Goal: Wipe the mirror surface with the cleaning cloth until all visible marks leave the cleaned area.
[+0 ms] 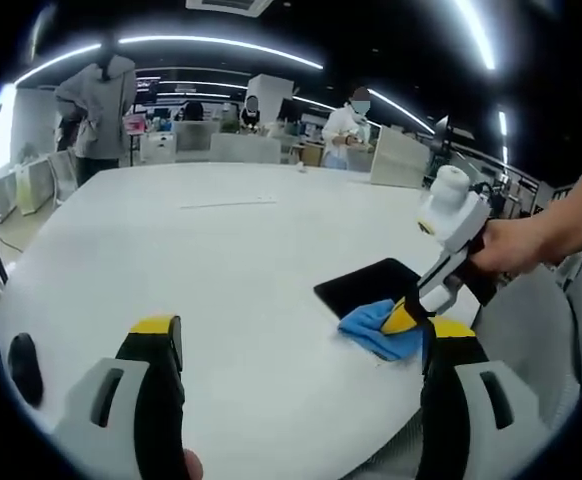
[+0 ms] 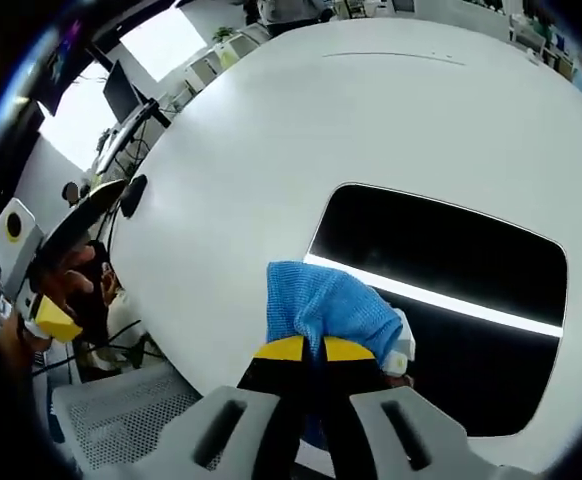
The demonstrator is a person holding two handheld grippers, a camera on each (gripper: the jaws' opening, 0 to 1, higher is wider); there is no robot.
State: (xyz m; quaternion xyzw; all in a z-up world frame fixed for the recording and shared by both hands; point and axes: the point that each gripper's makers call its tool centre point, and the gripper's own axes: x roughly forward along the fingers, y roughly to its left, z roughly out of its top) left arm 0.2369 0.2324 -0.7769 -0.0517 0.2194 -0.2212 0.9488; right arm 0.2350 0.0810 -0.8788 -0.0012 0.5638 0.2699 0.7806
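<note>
A dark rectangular mirror [image 2: 441, 260] lies flat near the edge of a white round table [image 2: 271, 120]; a bright light strip reflects across it. My right gripper [image 2: 314, 348] is shut on a blue cleaning cloth [image 2: 321, 305], which rests on the mirror's near left part. In the left gripper view the mirror [image 1: 363, 283] sits at the right with the cloth [image 1: 376, 335] on its near corner, and the right gripper [image 1: 403, 318] presses down on it, held by a person's hand. My left gripper [image 1: 306, 345] hovers open over bare table [image 1: 231, 250], left of the mirror, nothing between its jaws.
A small black object [image 1: 23, 365] lies near the table's left edge, also the black object [image 2: 131, 195]. A grey mesh chair [image 2: 121, 410] stands beside the table. Several people and desks [image 1: 241, 140] are beyond the far side.
</note>
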